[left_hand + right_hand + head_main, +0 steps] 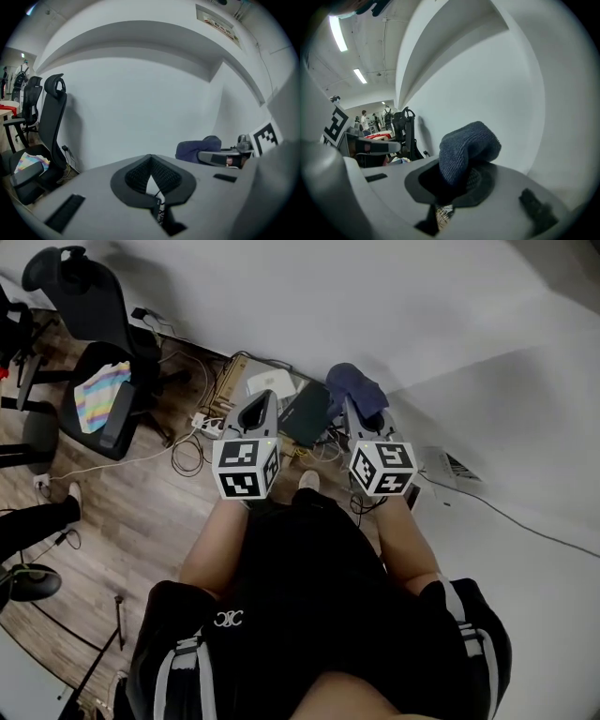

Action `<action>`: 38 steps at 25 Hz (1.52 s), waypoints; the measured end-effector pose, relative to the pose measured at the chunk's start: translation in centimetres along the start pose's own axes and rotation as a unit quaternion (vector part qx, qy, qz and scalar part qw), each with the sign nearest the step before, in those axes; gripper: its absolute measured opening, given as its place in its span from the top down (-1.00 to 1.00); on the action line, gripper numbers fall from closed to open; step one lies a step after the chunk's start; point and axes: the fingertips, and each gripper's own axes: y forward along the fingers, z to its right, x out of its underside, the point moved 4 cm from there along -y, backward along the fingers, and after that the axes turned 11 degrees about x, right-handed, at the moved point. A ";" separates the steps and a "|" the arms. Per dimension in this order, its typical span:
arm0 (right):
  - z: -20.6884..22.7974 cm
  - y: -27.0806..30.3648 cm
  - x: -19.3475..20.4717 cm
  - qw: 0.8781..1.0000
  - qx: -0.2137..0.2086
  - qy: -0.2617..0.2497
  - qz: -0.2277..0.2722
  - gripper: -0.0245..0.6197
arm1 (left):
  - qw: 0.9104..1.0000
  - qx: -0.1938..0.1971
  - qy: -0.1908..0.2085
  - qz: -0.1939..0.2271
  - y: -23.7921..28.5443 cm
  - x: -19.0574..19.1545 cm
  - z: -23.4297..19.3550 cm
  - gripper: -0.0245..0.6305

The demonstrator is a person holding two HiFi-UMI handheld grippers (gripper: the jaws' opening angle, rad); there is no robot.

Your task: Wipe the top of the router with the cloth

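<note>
Gripping item: dark blue cloth (466, 147), bunched, clamped in the right gripper (461, 176), upper centre of the head view. White router (265, 382): flat on the wood floor (141, 512) at the wall's foot, among cables, just above the left gripper (262, 409), beside a black flat box (305, 413). Left gripper: jaw tips together, nothing held. Office chair (94, 362): upper left.

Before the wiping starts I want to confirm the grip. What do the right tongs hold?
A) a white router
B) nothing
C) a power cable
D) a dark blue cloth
D: in the right gripper view, the dark blue cloth sits pinched between the jaws of the right tongs and bulges out above them.
</note>
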 end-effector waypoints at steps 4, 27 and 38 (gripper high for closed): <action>0.0 1.8 2.3 0.999 -0.026 -0.004 -0.037 0.79 | 1.000 -0.013 -0.017 -0.012 0.6 1.8 -0.3 0.89; -3.8 13.0 20.8 0.955 -0.129 -0.084 -0.253 0.79 | 0.982 -0.047 -0.149 -0.105 4.7 22.2 -8.6 0.89; -5.3 20.4 32.6 0.900 -0.168 -0.167 -0.366 0.79 | 0.970 -0.038 -0.191 -0.148 8.7 32.9 -13.9 0.89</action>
